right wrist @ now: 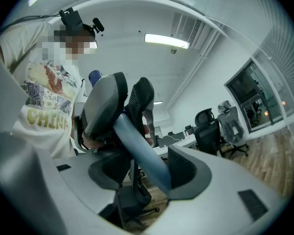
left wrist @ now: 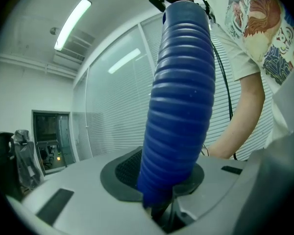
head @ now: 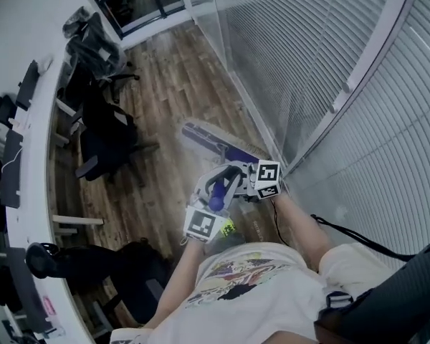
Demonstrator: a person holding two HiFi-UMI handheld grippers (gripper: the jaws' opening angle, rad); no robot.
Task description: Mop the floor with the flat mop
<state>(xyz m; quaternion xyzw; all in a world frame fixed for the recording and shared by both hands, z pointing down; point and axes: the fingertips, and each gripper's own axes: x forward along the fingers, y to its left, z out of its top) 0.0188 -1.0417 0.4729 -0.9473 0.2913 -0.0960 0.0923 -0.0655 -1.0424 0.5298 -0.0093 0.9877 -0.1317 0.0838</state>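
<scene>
Both hands work a flat mop [head: 233, 155]: the left gripper [left wrist: 161, 175] is clamped, jaws only partly apart, round the ribbed dark-blue grip [left wrist: 181, 97] at the top of the handle, while the right gripper [right wrist: 142, 173] pinches the smooth blue-grey pole [right wrist: 137, 151] lower down. The mop's long flat purple-and-grey head [head: 204, 136] lies on the brown wood-plank floor [head: 165, 77] at 12 o'clock from the grippers, near the foot of the glass wall with white blinds [head: 308, 63] at 3 o'clock. Black office chairs [head: 104, 145] and a curved white surface [head: 36, 135] stand at 9 o'clock.
</scene>
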